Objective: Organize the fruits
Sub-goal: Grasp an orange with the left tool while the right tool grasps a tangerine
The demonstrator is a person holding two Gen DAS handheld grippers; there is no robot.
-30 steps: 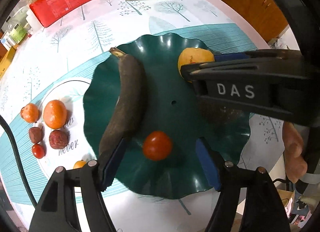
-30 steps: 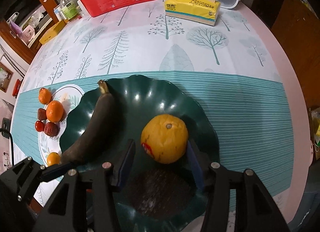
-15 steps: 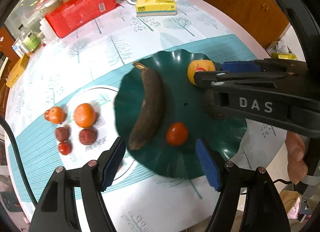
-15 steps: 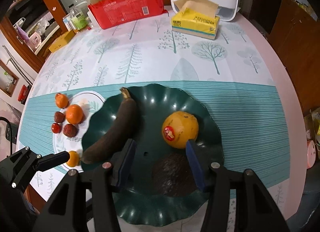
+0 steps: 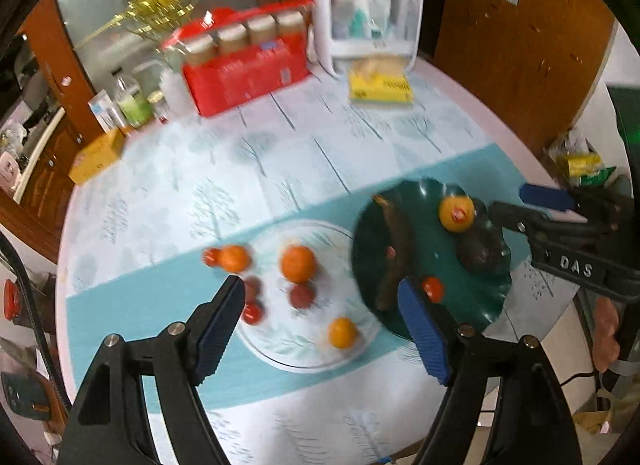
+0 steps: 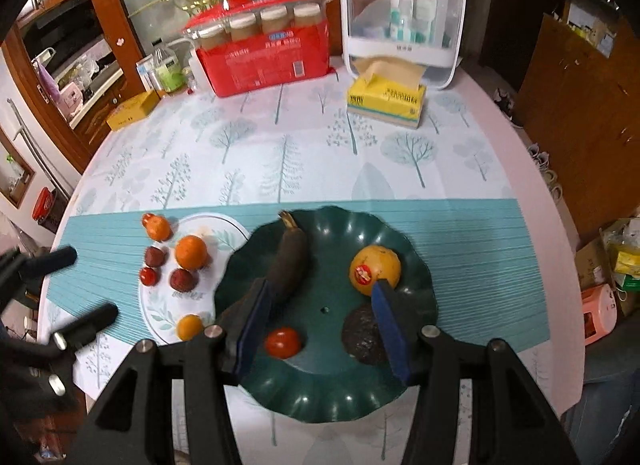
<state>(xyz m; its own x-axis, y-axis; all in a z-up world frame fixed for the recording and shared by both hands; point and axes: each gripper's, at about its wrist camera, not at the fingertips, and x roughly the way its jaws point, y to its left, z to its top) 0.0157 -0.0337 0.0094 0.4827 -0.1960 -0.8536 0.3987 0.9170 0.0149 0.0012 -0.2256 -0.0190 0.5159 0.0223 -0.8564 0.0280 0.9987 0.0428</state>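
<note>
A dark green wavy plate (image 6: 416,233) (image 5: 494,307) holds a blackened banana (image 6: 290,257), a yellow-orange fruit with a sticker (image 6: 375,269), a dark avocado (image 6: 362,335) and a small red tomato (image 6: 283,341). Left of it, on a round white patch of the cloth (image 6: 160,311), lie oranges (image 6: 191,251), dark red fruits and small tomatoes. My left gripper (image 5: 320,309) is open and empty, high above those loose fruits. My right gripper (image 6: 320,317) is open and empty, high above the green plate.
At the table's far side stand a red package with jars (image 6: 264,53), a yellow tissue box (image 6: 386,99), a white storage caddy (image 6: 404,25), bottles and a small yellow box (image 6: 132,111). The table edge curves close on the right, with wooden cabinets beyond.
Both grippers have risen and drawn back from the green plate. The left one has swung left, over the loose fruits. The tomato stays on the plate.
</note>
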